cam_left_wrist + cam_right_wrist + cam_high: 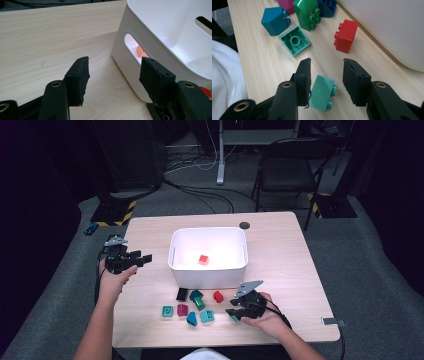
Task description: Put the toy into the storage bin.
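Near the table's (280,270) front edge, toward its right corner, the right gripper (325,67) straddles a mint-green brick (322,92) lying on its side, jaws apart and pads not yet pressing, probably lined up to pinch it. Beyond it, loose bricks (192,307) wait in a cluster before the white bin (208,270). At the bin's left side the left gripper (113,70) hovers released, holding nothing, seemingly parked clear. One red brick (203,259) already lies inside.
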Tool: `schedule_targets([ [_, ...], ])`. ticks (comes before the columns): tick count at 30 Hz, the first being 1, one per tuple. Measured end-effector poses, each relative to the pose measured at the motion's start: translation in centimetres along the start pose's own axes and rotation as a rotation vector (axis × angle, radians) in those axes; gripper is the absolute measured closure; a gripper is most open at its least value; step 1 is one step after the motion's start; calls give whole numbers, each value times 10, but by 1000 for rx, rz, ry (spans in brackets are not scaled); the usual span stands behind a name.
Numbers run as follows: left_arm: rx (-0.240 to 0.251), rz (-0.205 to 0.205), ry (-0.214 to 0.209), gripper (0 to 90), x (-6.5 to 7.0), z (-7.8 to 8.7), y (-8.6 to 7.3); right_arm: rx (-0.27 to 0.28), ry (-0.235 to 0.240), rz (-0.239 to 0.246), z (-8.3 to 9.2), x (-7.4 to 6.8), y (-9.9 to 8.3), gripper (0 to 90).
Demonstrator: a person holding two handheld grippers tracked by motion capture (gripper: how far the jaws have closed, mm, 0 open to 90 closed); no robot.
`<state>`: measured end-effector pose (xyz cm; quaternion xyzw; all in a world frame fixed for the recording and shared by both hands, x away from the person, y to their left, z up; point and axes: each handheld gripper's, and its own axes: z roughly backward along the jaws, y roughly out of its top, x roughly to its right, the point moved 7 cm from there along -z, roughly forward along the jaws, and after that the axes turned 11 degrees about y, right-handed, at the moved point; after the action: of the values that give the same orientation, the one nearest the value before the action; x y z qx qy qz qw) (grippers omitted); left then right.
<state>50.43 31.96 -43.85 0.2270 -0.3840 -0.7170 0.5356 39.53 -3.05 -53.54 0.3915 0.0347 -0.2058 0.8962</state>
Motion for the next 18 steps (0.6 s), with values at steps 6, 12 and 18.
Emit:
schedule_targets([
  [6,3,6,-1,403,0,0,0,-12,-1,-13,-3,-1,-11,575],
  [12,-2,2,-5,402,1,-1,0,-30,-1,-23,-6,-1,-21,569],
  [18,-2,2,-6,403,1,-2,0,-36,-7,-35,-6,0,-30,572],
])
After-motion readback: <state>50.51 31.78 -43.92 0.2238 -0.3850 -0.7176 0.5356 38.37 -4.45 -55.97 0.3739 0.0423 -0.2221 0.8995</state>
